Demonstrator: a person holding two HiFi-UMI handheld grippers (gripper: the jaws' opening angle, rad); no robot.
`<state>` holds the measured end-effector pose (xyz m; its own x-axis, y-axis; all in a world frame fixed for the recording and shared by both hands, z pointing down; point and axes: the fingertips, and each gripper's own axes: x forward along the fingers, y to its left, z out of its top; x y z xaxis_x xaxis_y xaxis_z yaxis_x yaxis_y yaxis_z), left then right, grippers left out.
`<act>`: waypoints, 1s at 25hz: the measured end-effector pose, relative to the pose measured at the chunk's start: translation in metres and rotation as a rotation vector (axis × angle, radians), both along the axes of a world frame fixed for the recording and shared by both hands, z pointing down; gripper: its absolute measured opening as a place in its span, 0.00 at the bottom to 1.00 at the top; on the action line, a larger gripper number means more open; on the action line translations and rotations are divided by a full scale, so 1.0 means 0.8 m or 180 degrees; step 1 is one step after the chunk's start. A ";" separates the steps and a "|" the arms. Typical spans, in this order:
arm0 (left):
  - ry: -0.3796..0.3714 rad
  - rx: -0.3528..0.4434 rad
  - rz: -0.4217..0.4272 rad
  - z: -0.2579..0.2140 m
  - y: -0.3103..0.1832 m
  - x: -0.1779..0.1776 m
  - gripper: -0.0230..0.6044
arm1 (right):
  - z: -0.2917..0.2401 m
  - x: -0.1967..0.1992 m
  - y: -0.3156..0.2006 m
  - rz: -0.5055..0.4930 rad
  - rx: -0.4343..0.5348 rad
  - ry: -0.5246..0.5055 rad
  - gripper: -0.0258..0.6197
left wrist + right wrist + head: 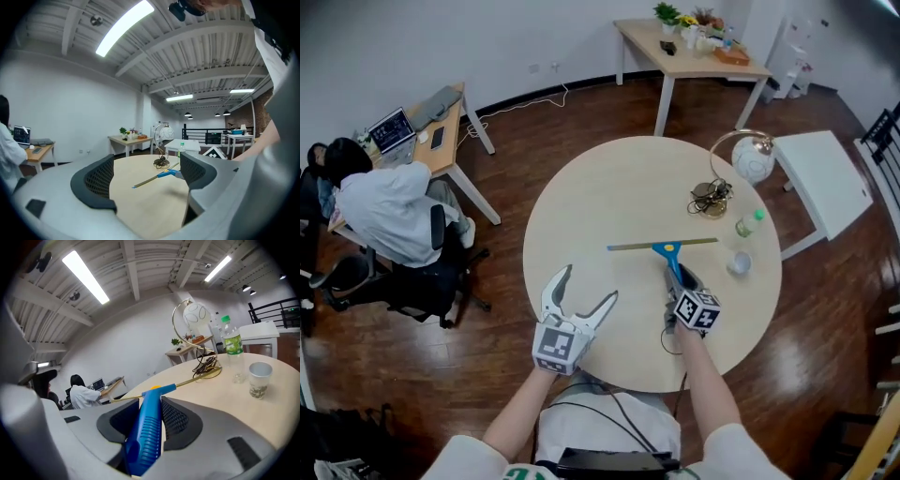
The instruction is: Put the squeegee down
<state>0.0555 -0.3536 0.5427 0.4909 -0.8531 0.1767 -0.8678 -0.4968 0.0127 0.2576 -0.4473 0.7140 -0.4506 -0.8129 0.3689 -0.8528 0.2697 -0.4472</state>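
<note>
Blue plastic is what my right gripper [151, 414] is pinching. It is the handle of the squeegee [672, 259], and my right fingers are tight on both sides of it. My left gripper [589, 285] is wide open with nothing in it, near my edge of the round table [600, 206].

The long thin blade is out in front, low over the middle of the table. I cannot tell if it touches the wood yet.

Here is what I think could go wrong. If I let go while the squeegee is up in the air, it may drop, bounce and slide. The paper cup [739, 264] is just beside my right gripper, and the green-capped bottle [750, 223] is near one end of the blade. If I turn my hand, the blade may swing and knock them over. The lamp's [752, 157] tangled cord [710, 195] is close too and could catch the blade. If I open too little, the handle may stick to my fingers and come back up.
</note>
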 end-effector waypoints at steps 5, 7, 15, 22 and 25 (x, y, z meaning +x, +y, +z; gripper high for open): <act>0.0112 -0.0185 -0.0425 0.004 0.001 0.000 0.71 | 0.077 0.005 -0.073 0.0007 -0.0415 0.0139 0.30; 0.0130 -0.0248 -0.0608 0.014 0.004 -0.013 0.71 | 0.109 0.008 -0.086 -0.0040 -0.0613 0.0270 0.30; 0.0037 -0.0484 -0.0847 0.060 0.021 -0.032 0.71 | 0.161 0.006 -0.083 -0.0179 -0.0908 0.0560 0.30; 0.0151 -0.0362 -0.0749 0.040 0.013 -0.012 0.71 | 0.066 0.008 -0.067 -0.0623 -0.0136 0.0682 0.52; 0.0136 -0.0231 -0.0771 0.022 0.006 -0.011 0.71 | -0.036 0.018 -0.046 -0.0572 0.0590 0.0551 0.70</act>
<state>0.0464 -0.3489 0.5607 0.2821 -0.9326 0.2254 -0.9593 -0.2708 0.0799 0.2718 -0.4841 0.6854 -0.5366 -0.7864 0.3058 -0.8432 0.4865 -0.2285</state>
